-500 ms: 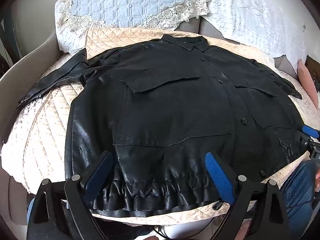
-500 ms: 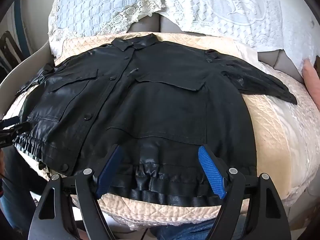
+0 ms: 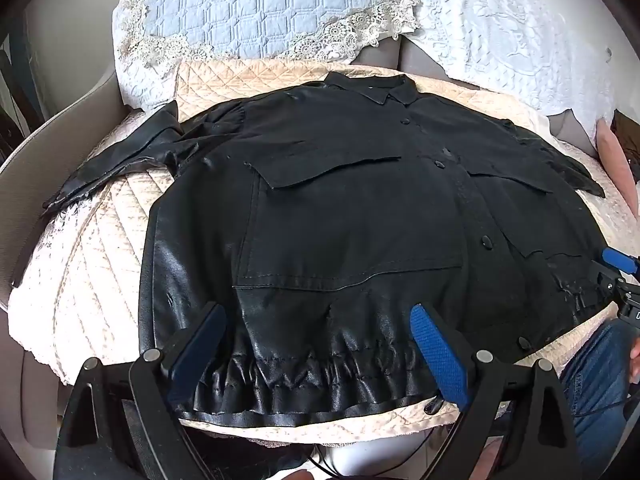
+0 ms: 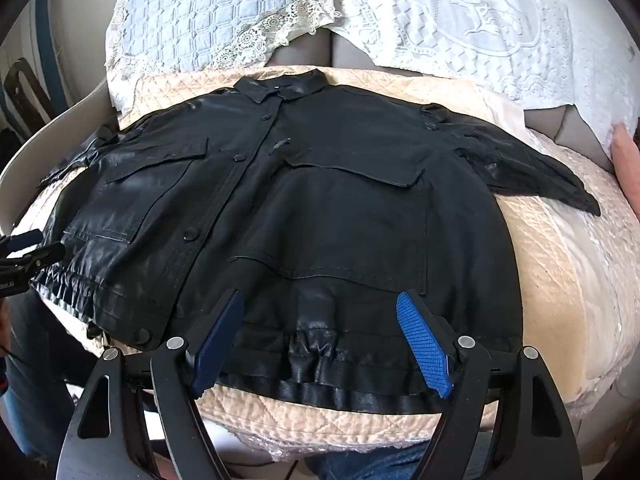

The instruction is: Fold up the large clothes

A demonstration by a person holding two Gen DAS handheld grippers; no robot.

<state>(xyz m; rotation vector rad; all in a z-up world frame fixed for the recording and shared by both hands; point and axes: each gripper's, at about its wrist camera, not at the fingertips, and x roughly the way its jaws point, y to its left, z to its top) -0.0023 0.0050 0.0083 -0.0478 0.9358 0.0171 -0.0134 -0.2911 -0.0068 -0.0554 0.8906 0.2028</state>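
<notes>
Lying flat and face up on a cream quilted cover (image 3: 92, 280), a black jacket (image 3: 340, 216) fills the middle of both views, buttoned down the front, collar (image 3: 372, 90) toward the far side and gathered hem (image 3: 312, 380) nearest the cameras. One sleeve (image 3: 120, 164) stretches out to the left in the left wrist view; the other sleeve (image 4: 532, 168) reaches out to the right in the right wrist view. Two large flap pockets sit on the chest.

The left gripper (image 3: 320, 356) hangs above the hem with its blue-padded fingers (image 3: 438, 352) spread wide and nothing between them; whether the tips touch the fabric cannot be told. The right gripper (image 4: 320, 344) hovers over the hem on the other half of the jacket, fingers (image 4: 424, 344) equally wide apart and holding nothing.

Behind the jacket, a pale blue quilted cushion (image 3: 260, 4) with lace trim and a white embroidered cover (image 3: 520, 28) lean against the backrest. A leg in blue jeans (image 3: 592, 376) shows at the near edge.
</notes>
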